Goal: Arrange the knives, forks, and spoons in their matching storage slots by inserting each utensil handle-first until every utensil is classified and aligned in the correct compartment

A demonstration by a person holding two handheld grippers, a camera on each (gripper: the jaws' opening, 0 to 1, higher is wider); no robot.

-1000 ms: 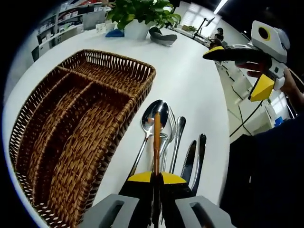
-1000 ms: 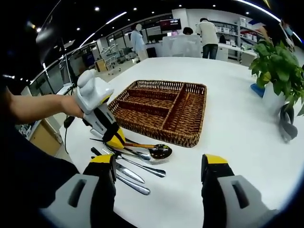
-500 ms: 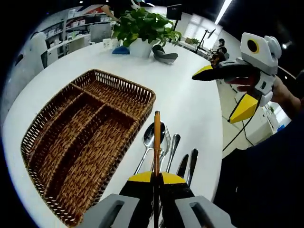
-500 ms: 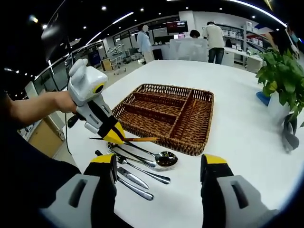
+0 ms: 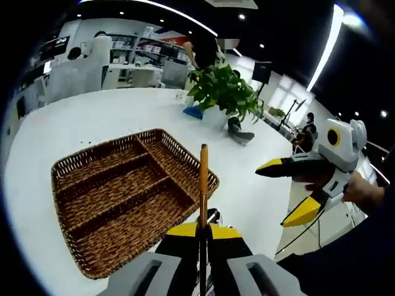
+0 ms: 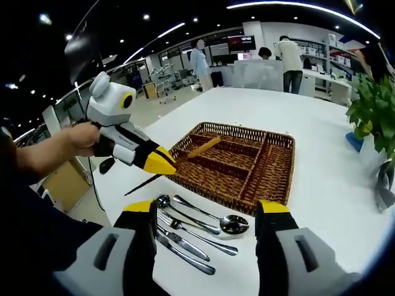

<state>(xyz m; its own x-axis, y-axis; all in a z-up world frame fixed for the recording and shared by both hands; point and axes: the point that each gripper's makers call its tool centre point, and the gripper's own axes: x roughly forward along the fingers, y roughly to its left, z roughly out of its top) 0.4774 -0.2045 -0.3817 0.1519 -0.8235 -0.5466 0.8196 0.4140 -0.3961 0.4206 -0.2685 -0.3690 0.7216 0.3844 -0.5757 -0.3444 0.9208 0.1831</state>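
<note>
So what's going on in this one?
A person is sorting cutlery with two handheld grippers. The left gripper is shut on a utensil with an orange handle, held in the air over the near edge of the wicker tray, whose compartments look empty. The right gripper is open and holds nothing. Spoons and other silver cutlery lie on the white table beside the tray.

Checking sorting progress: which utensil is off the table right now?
The wooden-handled utensil clamped in the left gripper, held above the wicker basket. The other utensils lie on the table.
</note>
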